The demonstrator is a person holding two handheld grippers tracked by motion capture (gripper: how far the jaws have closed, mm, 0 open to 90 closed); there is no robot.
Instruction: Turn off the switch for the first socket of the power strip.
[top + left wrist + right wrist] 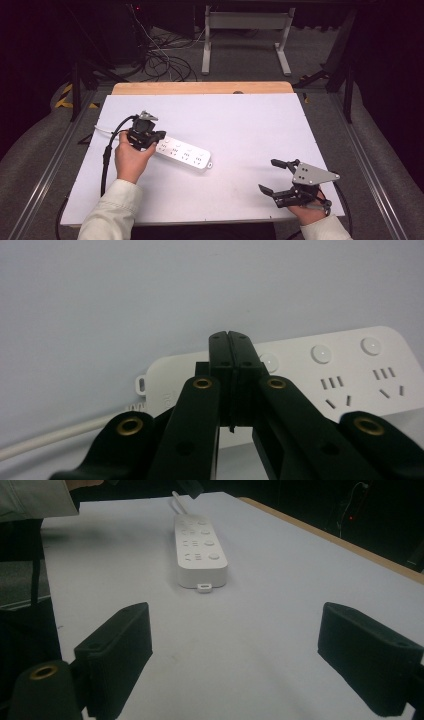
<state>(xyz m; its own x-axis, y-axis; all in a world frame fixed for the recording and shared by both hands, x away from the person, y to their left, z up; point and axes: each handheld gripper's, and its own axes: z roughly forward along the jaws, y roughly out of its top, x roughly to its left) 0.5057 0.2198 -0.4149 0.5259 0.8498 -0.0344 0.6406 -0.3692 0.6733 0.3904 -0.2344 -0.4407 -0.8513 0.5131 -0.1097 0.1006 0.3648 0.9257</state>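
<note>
A white power strip (183, 153) with several round buttons and socket holes lies flat, left of centre on the white table top (250, 120). Its white cord (101, 130) runs off to the left. My left gripper (149, 137) is held over the cord end of the strip. In the left gripper view its jaws are pressed together with nothing between them, the tips (231, 335) just short of the first button on the strip (350, 375). My right gripper (269, 176) hovers near the front right of the table, wide open and empty (235, 645), facing the strip (200, 550).
A wooden edge (200, 88) borders the far side of the table. Beyond it, cables (165, 62) lie on the floor and a white frame (245, 30) stands there. Metal rails run along both sides of the table.
</note>
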